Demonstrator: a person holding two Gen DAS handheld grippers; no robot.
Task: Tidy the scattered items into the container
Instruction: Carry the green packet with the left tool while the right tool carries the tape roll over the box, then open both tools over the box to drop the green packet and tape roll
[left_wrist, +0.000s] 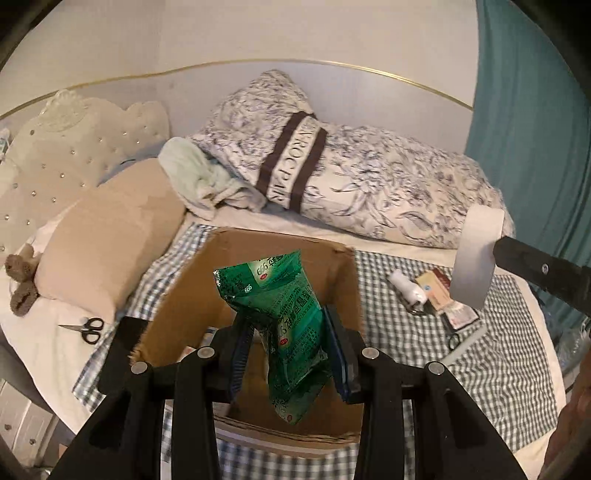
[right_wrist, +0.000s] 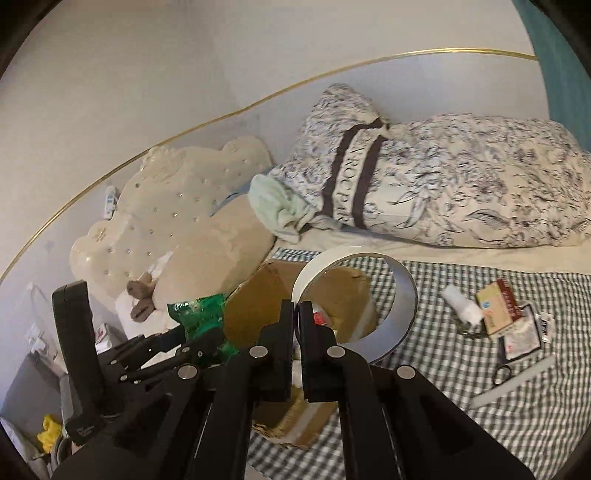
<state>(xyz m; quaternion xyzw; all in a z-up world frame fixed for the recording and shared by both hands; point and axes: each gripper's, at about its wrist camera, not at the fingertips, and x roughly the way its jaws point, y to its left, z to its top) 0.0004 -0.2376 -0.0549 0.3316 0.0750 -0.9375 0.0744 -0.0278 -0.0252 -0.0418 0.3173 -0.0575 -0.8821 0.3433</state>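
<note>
My left gripper (left_wrist: 288, 350) is shut on a green foil packet (left_wrist: 280, 314) and holds it over the open cardboard box (left_wrist: 184, 295) on the checked cloth. My right gripper (right_wrist: 297, 310) is shut on the rim of a white tape roll (right_wrist: 402, 306), held just right of the box (right_wrist: 258, 295). The roll also shows in the left wrist view (left_wrist: 476, 254), and the green packet shows in the right wrist view (right_wrist: 199, 314). A small white bottle (left_wrist: 408, 288), a beige card box (left_wrist: 436, 288), packets and dark scissors (left_wrist: 452, 336) lie scattered right of the box.
A patterned quilt (left_wrist: 369, 177) and beige pillows (left_wrist: 103, 240) lie behind the box. Black scissors (left_wrist: 86, 328) lie on the white sheet at the left. A white strip (right_wrist: 513, 384) lies on the checked cloth (right_wrist: 480, 424). A teal curtain (left_wrist: 535, 110) hangs at the right.
</note>
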